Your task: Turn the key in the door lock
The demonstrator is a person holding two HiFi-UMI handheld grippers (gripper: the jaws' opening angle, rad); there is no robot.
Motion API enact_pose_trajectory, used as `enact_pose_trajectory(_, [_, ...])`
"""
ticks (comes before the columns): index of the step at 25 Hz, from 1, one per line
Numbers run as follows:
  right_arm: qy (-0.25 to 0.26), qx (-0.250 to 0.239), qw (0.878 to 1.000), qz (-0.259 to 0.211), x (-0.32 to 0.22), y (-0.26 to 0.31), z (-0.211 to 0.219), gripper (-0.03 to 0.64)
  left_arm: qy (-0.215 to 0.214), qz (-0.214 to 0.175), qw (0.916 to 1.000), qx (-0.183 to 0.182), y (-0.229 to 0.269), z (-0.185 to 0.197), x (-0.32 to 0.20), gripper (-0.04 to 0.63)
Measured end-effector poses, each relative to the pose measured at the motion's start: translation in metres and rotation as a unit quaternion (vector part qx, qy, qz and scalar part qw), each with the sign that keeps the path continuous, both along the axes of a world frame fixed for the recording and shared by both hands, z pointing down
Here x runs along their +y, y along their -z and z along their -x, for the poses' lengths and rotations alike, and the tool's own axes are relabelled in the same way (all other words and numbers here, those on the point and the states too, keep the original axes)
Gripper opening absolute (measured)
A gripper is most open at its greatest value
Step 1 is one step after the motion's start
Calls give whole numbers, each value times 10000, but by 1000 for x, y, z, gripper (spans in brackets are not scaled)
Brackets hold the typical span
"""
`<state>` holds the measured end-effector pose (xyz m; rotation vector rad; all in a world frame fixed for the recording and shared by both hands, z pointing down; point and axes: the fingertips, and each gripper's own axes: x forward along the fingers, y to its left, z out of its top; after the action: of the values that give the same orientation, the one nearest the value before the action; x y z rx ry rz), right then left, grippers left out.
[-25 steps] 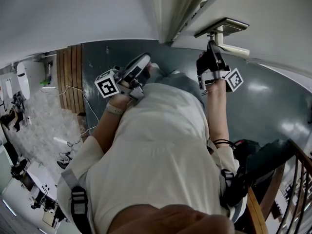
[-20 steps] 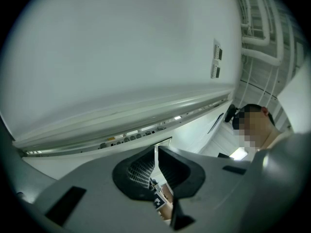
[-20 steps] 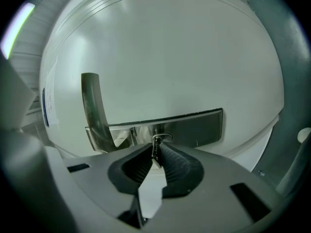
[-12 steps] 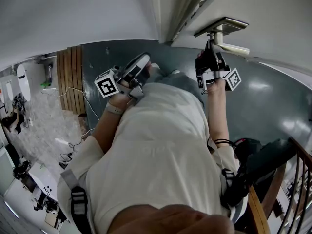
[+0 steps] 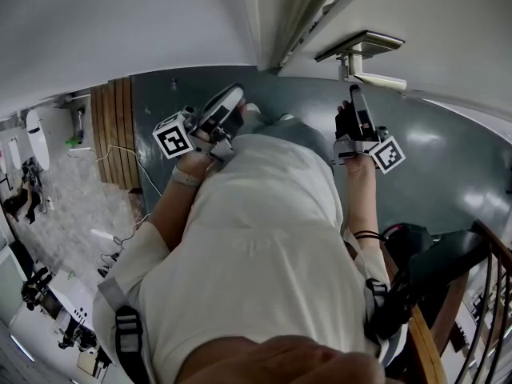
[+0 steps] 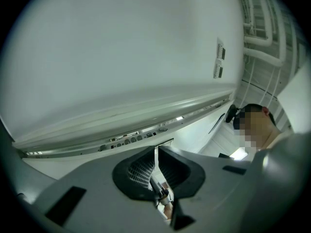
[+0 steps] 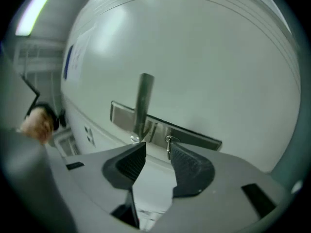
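Observation:
The steel lock plate (image 7: pixel 167 131) with its lever handle (image 7: pixel 144 103) sits on the white door (image 7: pixel 204 62). A small key (image 7: pixel 168 146) sticks out of the lock below the handle. My right gripper (image 7: pixel 156 150) points level at it and its jaws have just been opening. The key stands at the tip of the right pad (image 7: pixel 190 165), and neither pad presses on it. In the head view the right gripper (image 5: pixel 353 102) hangs a little short of the handle (image 5: pixel 362 48). My left gripper (image 5: pixel 225 102) is shut and held up toward the white wall, away from the door.
The door frame edge (image 5: pixel 272 22) runs between the two grippers. A wooden stair rail (image 5: pixel 480 294) and a dark bag (image 5: pixel 416 270) are at the lower right. Grey floor (image 5: pixel 448 166) lies beneath, with cables and gear at the left.
The right gripper has let go of the key, opened its jaws, rolled and drawn back a little from the lock. The left gripper has stayed put.

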<state>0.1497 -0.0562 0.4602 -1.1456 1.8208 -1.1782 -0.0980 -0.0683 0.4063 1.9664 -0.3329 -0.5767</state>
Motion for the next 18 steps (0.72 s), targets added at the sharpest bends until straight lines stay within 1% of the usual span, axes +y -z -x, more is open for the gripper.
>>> enact_pose_trajectory(1, [62, 949, 9953, -183, 4, 6, 1, 143, -12, 5, 10000, 1, -1, -1, -1, 11])
enact_pose_trajectory(2, [211, 2147, 9755, -425, 8, 12, 6, 143, -23, 8, 10000, 2, -1, -2, -2, 11])
enact_pose_trajectory(3, [425, 3532, 9320, -702, 12, 15, 15, 143, -34, 11, 10000, 5, -1, -3, -2, 11])
enact_pose_trajectory(4, [663, 4961, 8602, -974, 14, 16, 24, 143, -49, 12, 10000, 10, -1, -4, -3, 11])
enact_pose_trajectory(5, [885, 6268, 7648, -1203, 16, 15, 31, 143, -67, 11, 10000, 17, -1, -5, -3, 11])
enact_pose_trajectory(6, [1045, 7318, 6597, -1358, 16, 11, 37, 143, -86, 6, 10000, 29, -1, -7, -3, 11])
enact_pose_trajectory(7, [1104, 8073, 5614, -1445, 16, 5, 40, 143, -103, 3, 9999, 41, -2, -8, -3, 11])
enact_pose_trajectory(8, [1091, 8585, 4775, -1515, 15, -2, 41, 141, -110, 8, 9999, 46, -2, -8, -3, 11])
enact_pose_trajectory(9, [1061, 8909, 4122, -1588, 14, -9, 42, 141, -106, 17, 9999, 49, -2, -8, -3, 11])
enact_pose_trajectory(10, [1040, 9078, 3717, -1642, 12, -13, 43, 141, -92, 27, 9999, 53, -1, -7, -2, 11])
enact_pose_trajectory(11, [1036, 9144, 3542, -1662, 9, -15, 44, 143, -72, 32, 10000, 56, 0, -6, -2, 11])
enact_pose_trajectory(13, [1104, 9205, 3396, -1588, 2, -20, 43, 143, -26, 20, 10000, 67, 1, -4, -1, 11])
enact_pose_trajectory(15, [1183, 9320, 3115, -1428, -7, -28, 37, 143, 27, 2, 10000, 89, 1, -1, -1, 11])
enact_pose_trajectory(16, [1194, 9365, 3001, -1366, -11, -31, 34, 143, 50, 2, 9999, 99, 1, -1, -1, 11])
enact_pose_trajectory(18, [1169, 9411, 2870, -1351, -19, -34, 32, 143, 86, 24, 9999, 111, 0, 1, 0, 11])
